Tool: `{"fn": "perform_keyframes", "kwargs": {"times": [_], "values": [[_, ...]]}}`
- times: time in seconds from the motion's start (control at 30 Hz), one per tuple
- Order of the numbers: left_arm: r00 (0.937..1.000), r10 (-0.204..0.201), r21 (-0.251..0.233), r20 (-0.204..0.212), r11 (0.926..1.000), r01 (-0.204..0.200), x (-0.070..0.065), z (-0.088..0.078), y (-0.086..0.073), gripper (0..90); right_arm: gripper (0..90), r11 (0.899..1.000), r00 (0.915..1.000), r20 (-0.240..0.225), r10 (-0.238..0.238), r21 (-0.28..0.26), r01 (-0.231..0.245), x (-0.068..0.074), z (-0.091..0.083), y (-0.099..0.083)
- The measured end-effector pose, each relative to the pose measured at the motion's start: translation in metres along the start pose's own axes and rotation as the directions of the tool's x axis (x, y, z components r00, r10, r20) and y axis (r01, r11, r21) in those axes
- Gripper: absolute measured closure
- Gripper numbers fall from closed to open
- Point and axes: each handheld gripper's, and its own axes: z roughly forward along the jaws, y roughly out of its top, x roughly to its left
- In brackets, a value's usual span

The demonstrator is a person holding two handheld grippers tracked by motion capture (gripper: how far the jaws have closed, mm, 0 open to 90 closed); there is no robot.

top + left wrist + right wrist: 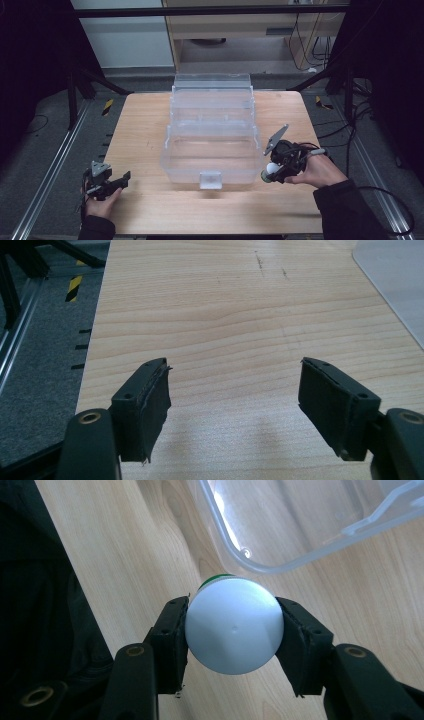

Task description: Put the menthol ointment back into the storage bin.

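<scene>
We see a pale wooden surface [150,145] carrying a large clear plastic box [212,127] with its lid thrown back toward the far edge, and this box takes up the middle of the surface between our two hands. At our right, just beside the box's near right corner, the right tool [271,171] is clamped on a white round-topped object with a green band [234,625], the box's rounded rim lying close ahead of it. At the near left, well apart from the box, the left tool [235,405] hangs over bare wood with its jaws wide apart and nothing between them.
</scene>
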Motion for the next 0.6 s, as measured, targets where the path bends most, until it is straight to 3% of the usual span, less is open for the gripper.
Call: {"fn": "perform_keyframes", "kwargs": {"times": [0.33,0.6], "values": [[1.0000,0.000,0.003,-0.001,1.0000,0.000,0.000,0.001,0.000,28.1,50.3,0.999,0.9999,0.012,-0.001,-0.034,0.001,-0.007,-0.016,0.016],[1.0000,0.005,0.006,0.000,1.0000,-0.005,-0.001,0.001,0.000,28.1,50.3,0.999,0.9999,0.012,0.001,-0.041,-0.001,-0.012,-0.018,0.025]]}}
